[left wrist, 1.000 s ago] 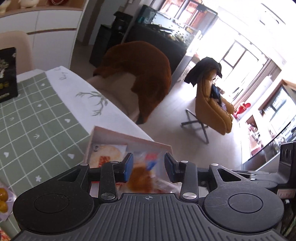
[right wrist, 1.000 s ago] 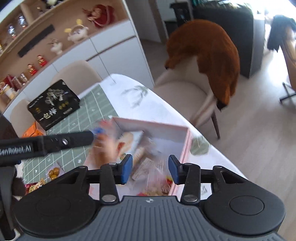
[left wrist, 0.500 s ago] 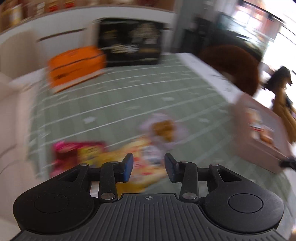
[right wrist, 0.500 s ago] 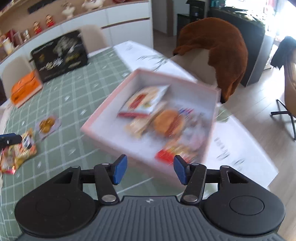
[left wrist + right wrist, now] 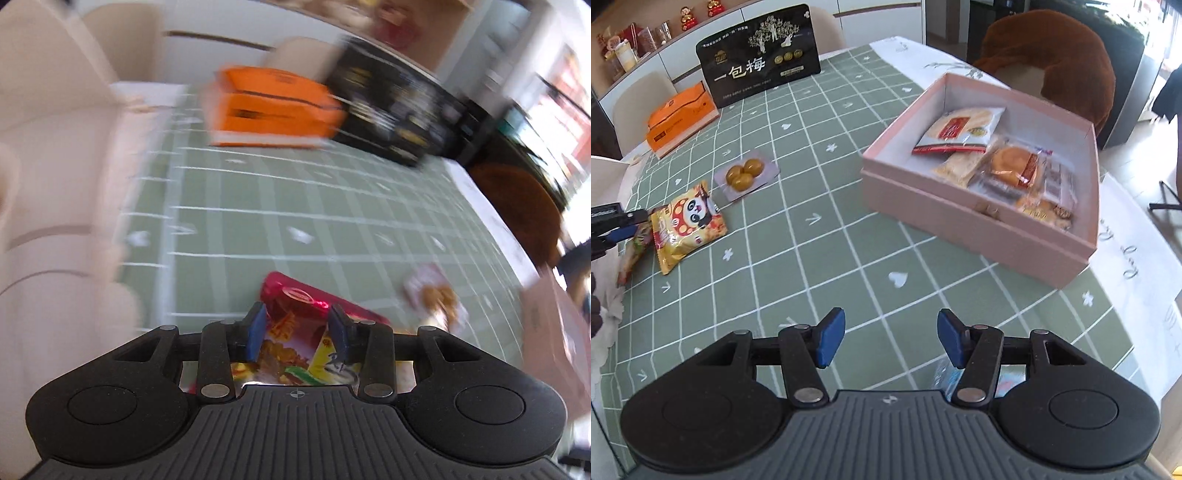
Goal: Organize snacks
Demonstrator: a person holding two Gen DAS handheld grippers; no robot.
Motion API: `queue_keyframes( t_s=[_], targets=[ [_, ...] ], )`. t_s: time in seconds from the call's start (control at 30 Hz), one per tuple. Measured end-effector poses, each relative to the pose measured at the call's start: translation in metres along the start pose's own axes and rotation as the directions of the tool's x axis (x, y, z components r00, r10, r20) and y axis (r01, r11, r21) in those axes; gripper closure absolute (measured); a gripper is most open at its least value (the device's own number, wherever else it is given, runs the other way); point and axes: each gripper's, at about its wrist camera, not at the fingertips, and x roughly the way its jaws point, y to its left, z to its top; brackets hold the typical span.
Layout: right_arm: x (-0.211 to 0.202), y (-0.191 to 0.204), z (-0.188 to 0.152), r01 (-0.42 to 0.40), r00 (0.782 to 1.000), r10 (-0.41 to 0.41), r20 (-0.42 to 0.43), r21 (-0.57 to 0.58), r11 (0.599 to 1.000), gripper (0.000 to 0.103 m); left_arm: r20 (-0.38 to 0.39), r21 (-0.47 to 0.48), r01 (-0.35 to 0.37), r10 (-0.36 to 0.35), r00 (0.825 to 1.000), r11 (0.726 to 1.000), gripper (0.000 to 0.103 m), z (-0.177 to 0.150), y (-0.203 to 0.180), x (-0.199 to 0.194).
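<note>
A pink open box [image 5: 964,212] on the green checked tablecloth holds several snack packets. Left of it lie a clear pack of round yellow sweets [image 5: 745,173], a yellow panda packet [image 5: 687,223] and a red packet [image 5: 634,248]. My left gripper [image 5: 297,331] is open just over the red packet [image 5: 295,306], its fingers either side of it; it also shows at the left edge of the right wrist view [image 5: 618,229]. My right gripper [image 5: 891,339] is open and empty above the table's near side.
A black bag with gold print [image 5: 759,66] and an orange box [image 5: 679,118] stand at the table's far end. Beige chairs surround the table, one draped with a brown fur throw [image 5: 1060,55]. The pink box shows blurred in the left view [image 5: 554,332].
My left gripper swung away from the pink box to the loose packets and dropped over the red one. My right gripper pulled back from the box and opened wider.
</note>
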Motion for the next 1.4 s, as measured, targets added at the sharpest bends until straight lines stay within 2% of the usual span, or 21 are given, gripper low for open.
queue_keyframes(
  t_s=[0.07, 0.2, 0.37, 0.47, 0.57, 0.7, 0.77, 0.83, 0.87, 1.0, 1.1, 1.23, 1.33, 1.4],
  targets=[
    [0.003, 0.006, 0.001, -0.002, 1.0, 0.002, -0.009, -0.01, 1.0, 0.047, -0.007, 0.069, 0.02, -0.02, 1.0, 0.997, 0.062, -0.009, -0.018, -0.005],
    [0.009, 0.031, 0.019, 0.003, 1.0, -0.003, -0.011, -0.064, 0.998, 0.047, -0.043, 0.121, 0.08, -0.075, 0.996, 0.989, 0.064, -0.031, -0.045, -0.009],
    [0.024, 0.072, 0.06, -0.12, 0.992, 0.119, -0.03, -0.05, 0.991, 0.047, -0.059, 0.182, 0.109, -0.1, 0.993, 0.977, 0.064, -0.052, -0.06, -0.016],
    [0.045, 0.102, 0.089, -0.178, 0.984, 0.177, -0.035, -0.01, 0.984, 0.044, -0.075, 0.163, 0.13, -0.119, 0.99, 0.978, 0.064, -0.051, -0.057, -0.015],
    [0.076, 0.13, 0.109, -0.149, 0.987, 0.151, -0.061, 0.025, 0.988, 0.043, -0.089, 0.127, 0.154, -0.144, 0.986, 0.98, 0.064, -0.048, -0.051, -0.017],
    [0.104, 0.148, 0.111, -0.044, 0.996, 0.041, -0.083, -0.033, 0.999, 0.04, -0.07, 0.119, 0.145, -0.137, 0.988, 0.982, 0.064, -0.041, -0.049, -0.022],
    [0.104, 0.138, 0.106, -0.08, 0.99, 0.079, -0.115, -0.004, 0.997, 0.042, -0.068, 0.113, 0.149, -0.142, 0.988, 0.982, 0.064, -0.039, -0.05, -0.022],
    [0.098, 0.124, 0.098, -0.122, 0.984, 0.124, -0.131, 0.025, 0.992, 0.056, -0.078, 0.109, 0.155, -0.147, 0.986, 0.982, 0.064, -0.038, -0.052, -0.019],
    [0.095, 0.118, 0.093, -0.137, 0.98, 0.14, -0.139, 0.028, 0.99, 0.059, -0.083, 0.112, 0.156, -0.147, 0.986, 0.981, 0.064, -0.037, -0.054, -0.018],
    [0.077, 0.087, 0.071, -0.15, 0.975, 0.157, -0.158, 0.057, 0.987, 0.067, -0.094, 0.134, 0.166, -0.154, 0.984, 0.977, 0.064, -0.036, -0.066, -0.015],
    [0.064, 0.061, 0.054, -0.142, 0.975, 0.154, -0.159, 0.084, 0.986, 0.068, -0.08, 0.157, 0.194, -0.183, 0.98, 0.968, 0.064, -0.027, -0.078, -0.012],
    [0.047, 0.038, 0.032, -0.07, 0.989, 0.076, -0.124, 0.048, 0.996, 0.068, -0.002, 0.125, 0.251, -0.252, 0.968, 0.96, 0.064, -0.001, -0.091, 0.007],
    [0.034, 0.026, 0.021, -0.049, 0.994, 0.05, -0.101, 0.015, 0.999, 0.066, 0.018, 0.147, 0.206, -0.211, 0.977, 0.967, 0.064, 0.02, -0.107, 0.038],
    [0.026, 0.018, 0.014, -0.045, 0.995, 0.046, -0.092, 0.018, 0.999, 0.065, -0.006, 0.179, 0.177, -0.179, 0.984, 0.968, 0.064, 0.029, -0.121, 0.059]
  ],
)
